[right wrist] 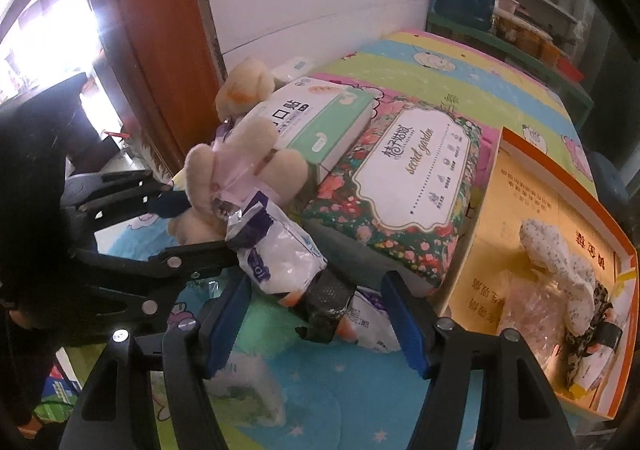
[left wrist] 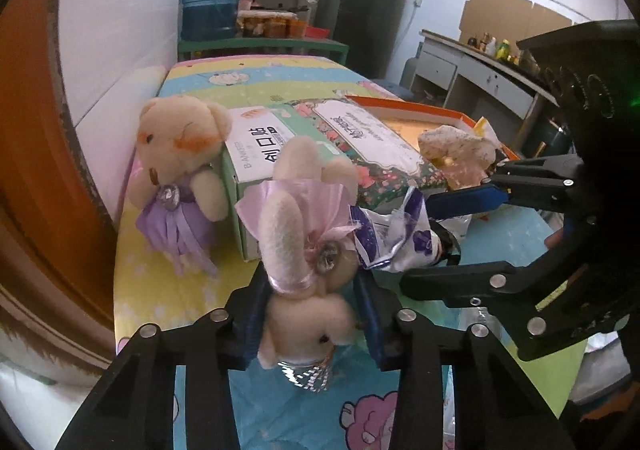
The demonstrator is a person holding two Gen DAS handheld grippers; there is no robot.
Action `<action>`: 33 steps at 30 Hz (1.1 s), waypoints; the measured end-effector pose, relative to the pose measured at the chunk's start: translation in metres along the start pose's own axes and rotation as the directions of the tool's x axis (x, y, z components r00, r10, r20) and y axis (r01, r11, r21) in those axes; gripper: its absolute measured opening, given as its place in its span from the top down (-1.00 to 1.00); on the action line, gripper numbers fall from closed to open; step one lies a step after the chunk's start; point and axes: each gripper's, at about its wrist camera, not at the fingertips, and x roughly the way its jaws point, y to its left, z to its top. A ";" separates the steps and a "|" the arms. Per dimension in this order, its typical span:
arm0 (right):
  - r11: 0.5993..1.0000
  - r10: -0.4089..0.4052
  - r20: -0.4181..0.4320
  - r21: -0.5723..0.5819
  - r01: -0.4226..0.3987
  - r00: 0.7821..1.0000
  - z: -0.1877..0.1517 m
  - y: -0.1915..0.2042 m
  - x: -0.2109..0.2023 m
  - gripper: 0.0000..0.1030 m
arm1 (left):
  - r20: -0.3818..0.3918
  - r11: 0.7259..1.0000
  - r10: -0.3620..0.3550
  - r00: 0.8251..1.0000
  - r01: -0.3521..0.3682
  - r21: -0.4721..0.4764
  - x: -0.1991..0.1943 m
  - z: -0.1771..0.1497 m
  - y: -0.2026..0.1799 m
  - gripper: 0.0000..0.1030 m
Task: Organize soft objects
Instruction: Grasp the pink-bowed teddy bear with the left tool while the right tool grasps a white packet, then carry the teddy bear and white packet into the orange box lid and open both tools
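A small cream bear in a pink dress (left wrist: 304, 250) hangs head-down between the blue pads of my left gripper (left wrist: 314, 310), which is shut on its head and body. In the right wrist view the same bear (right wrist: 224, 178) sits in the left gripper (right wrist: 188, 230) at the left. A white and purple plastic packet (right wrist: 280, 262) with a dark band leans against the bear. It lies between the fingers of my right gripper (right wrist: 316, 314), which stands open with a gap at the right pad. A second bear in a purple dress (left wrist: 176, 174) sits against a box.
A green-white box (left wrist: 260, 158) and a floral tissue pack (right wrist: 412, 190) lie mid-table on the cartoon cloth (left wrist: 160, 290). An orange box (right wrist: 516, 202) at the right holds a speckled plush toy (right wrist: 560, 254). A white wall (left wrist: 120, 30) runs along the left.
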 end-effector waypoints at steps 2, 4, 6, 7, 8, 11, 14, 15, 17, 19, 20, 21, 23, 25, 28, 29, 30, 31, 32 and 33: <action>1.000 0.002 0.009 0.018 -0.002 1.000 0.000 -0.002 0.000 -0.27 | 0.010 1.000 -0.003 1.000 0.003 -0.017 -0.004 -0.002 0.001 0.22; 1.000 -0.002 0.022 0.031 0.001 1.000 -0.001 -0.002 -0.002 -0.21 | 0.024 0.999 -0.007 1.000 0.008 -0.033 -0.007 -0.004 0.003 0.22; 0.999 -0.002 0.048 0.035 0.000 0.999 -0.006 0.000 -0.007 -0.16 | 0.041 0.999 -0.016 0.999 0.018 -0.048 -0.011 -0.006 0.003 0.22; 0.999 0.001 0.062 0.034 -0.003 0.998 -0.009 0.001 -0.010 -0.01 | 0.052 0.998 -0.022 0.998 0.025 -0.055 -0.014 -0.006 0.003 0.22; 1.000 0.003 0.074 0.031 -0.006 0.997 -0.011 0.003 -0.013 0.00 | 0.058 0.998 -0.026 0.998 0.030 -0.060 -0.016 -0.008 0.004 0.22; 0.999 0.004 0.112 0.042 -0.009 0.994 -0.018 0.005 -0.022 0.03 | 0.083 0.996 -0.040 0.996 0.047 -0.078 -0.021 -0.008 0.003 0.22; 0.997 0.013 0.140 0.068 -0.022 0.990 -0.022 0.004 -0.028 0.09 | 0.101 0.994 -0.038 0.994 0.048 -0.098 -0.024 -0.009 0.004 0.22; 0.997 0.021 0.153 0.076 -0.033 0.988 -0.023 0.003 -0.031 0.09 | 0.108 0.993 -0.042 0.993 0.053 -0.107 -0.026 -0.010 0.005 0.22; 0.995 0.036 0.174 0.089 -0.052 0.984 -0.025 0.001 -0.037 0.09 | 0.119 0.990 -0.050 0.992 0.065 -0.125 -0.028 -0.010 0.008 0.22; 0.994 0.035 0.186 0.096 -0.054 0.982 -0.023 0.001 -0.041 0.09 | 0.129 0.989 -0.041 0.991 0.059 -0.139 -0.031 -0.010 0.009 0.22; 0.993 0.037 0.196 0.099 -0.057 0.980 -0.023 0.001 -0.043 0.09 | 0.133 0.988 -0.037 0.990 0.056 -0.143 -0.033 -0.011 0.009 0.22; 0.993 0.040 0.203 0.101 -0.062 0.978 -0.023 0.002 -0.045 0.09 | 0.139 0.988 -0.035 0.990 0.056 -0.146 -0.034 -0.011 0.009 0.22; 0.991 0.049 0.226 0.108 -0.075 0.973 -0.020 0.003 -0.050 0.09 | 0.158 0.987 -0.027 0.987 0.051 -0.151 -0.041 -0.010 0.008 0.23; 0.991 0.051 0.261 0.110 -0.082 0.964 -0.017 0.004 -0.058 0.09 | 0.177 0.988 -0.014 0.984 0.040 -0.146 -0.048 -0.008 0.008 0.24; 0.989 0.053 0.302 0.117 -0.092 0.952 -0.012 0.004 -0.066 0.09 | 0.206 0.991 0.007 0.979 0.021 -0.135 -0.058 -0.001 0.003 0.25; 0.988 0.054 0.314 0.120 -0.096 0.948 -0.010 0.003 -0.069 0.09 | 0.214 0.991 0.010 0.977 0.019 -0.133 -0.061 0.002 0.001 0.25; 0.987 0.052 0.328 0.125 -0.098 0.943 -0.008 0.002 -0.073 0.09 | 0.219 0.991 0.010 0.976 0.019 -0.132 -0.062 0.005 0.000 0.25; 0.987 0.051 0.334 0.128 -0.099 0.941 -0.008 0.001 -0.074 0.09 | 0.222 0.991 0.013 0.975 0.016 -0.131 -0.064 0.007 -0.002 0.25; 0.986 0.052 0.343 0.133 -0.103 0.938 -0.007 0.000 -0.077 0.09 | 0.224 0.991 0.016 0.974 0.014 -0.130 -0.064 0.011 -0.003 0.25; 0.985 0.051 0.349 0.138 -0.105 0.936 -0.007 -0.002 -0.079 0.09 | 0.225 0.991 0.018 0.974 0.012 -0.131 -0.065 0.014 -0.004 0.25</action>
